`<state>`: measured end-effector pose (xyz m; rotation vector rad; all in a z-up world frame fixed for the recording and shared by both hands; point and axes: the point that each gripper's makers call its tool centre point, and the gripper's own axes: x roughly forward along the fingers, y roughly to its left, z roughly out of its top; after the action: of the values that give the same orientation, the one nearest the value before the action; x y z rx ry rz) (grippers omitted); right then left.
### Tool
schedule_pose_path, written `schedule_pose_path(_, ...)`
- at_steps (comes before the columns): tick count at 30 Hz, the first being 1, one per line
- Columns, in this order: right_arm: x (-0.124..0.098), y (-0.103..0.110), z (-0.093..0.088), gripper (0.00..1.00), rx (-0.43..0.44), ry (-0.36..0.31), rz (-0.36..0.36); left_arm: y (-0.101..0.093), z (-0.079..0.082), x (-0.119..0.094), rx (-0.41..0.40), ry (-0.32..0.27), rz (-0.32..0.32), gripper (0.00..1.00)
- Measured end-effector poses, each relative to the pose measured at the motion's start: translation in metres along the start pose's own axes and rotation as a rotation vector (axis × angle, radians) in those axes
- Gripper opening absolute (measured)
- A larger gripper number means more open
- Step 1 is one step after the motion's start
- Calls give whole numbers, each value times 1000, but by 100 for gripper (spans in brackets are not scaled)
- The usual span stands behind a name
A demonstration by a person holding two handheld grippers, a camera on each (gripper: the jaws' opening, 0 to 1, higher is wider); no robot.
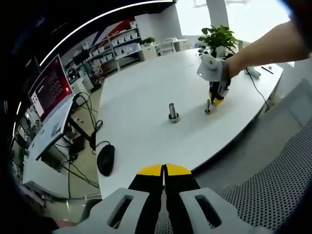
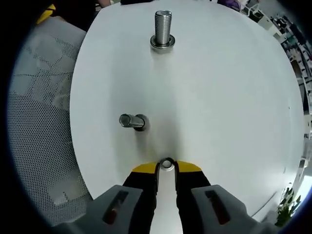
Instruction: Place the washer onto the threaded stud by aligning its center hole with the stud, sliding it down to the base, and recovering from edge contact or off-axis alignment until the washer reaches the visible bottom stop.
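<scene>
A large threaded stud (image 2: 163,24) stands upright on the white table (image 2: 229,107) with a washer-like ring (image 2: 163,44) around its base. A smaller stud (image 2: 131,121) stands nearer, to the left of my right gripper (image 2: 167,168). That gripper's yellow-tipped jaws are shut on a small metal washer (image 2: 167,164), held edge-on just above the table. In the left gripper view, a person's hand holds the right gripper (image 1: 217,100) pointing down just right of the small stud (image 1: 208,106), with the large stud (image 1: 173,112) further left. My left gripper (image 1: 164,171) is shut and empty, off the table's near edge.
A black mouse (image 1: 106,159) lies near the table's left edge, with cables beside it. A monitor (image 1: 48,87) stands on the left and a potted plant (image 1: 219,35) at the far end. A mesh chair (image 1: 273,185) is near the table edge, and the mesh chair (image 2: 39,122) is also on the left here.
</scene>
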<state>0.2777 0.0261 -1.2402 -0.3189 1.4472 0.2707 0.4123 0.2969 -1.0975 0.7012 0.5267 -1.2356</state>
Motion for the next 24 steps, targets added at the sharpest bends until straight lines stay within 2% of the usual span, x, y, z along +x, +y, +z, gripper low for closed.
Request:
schedule_pose_path(18,-1,1,1,16,5,-20,-7,3,-4,1,0,14,3,0)
schedule_pose_path(24,-1,2,1,16,7,-65,-3,3,-5,1,-1,15,6,0)
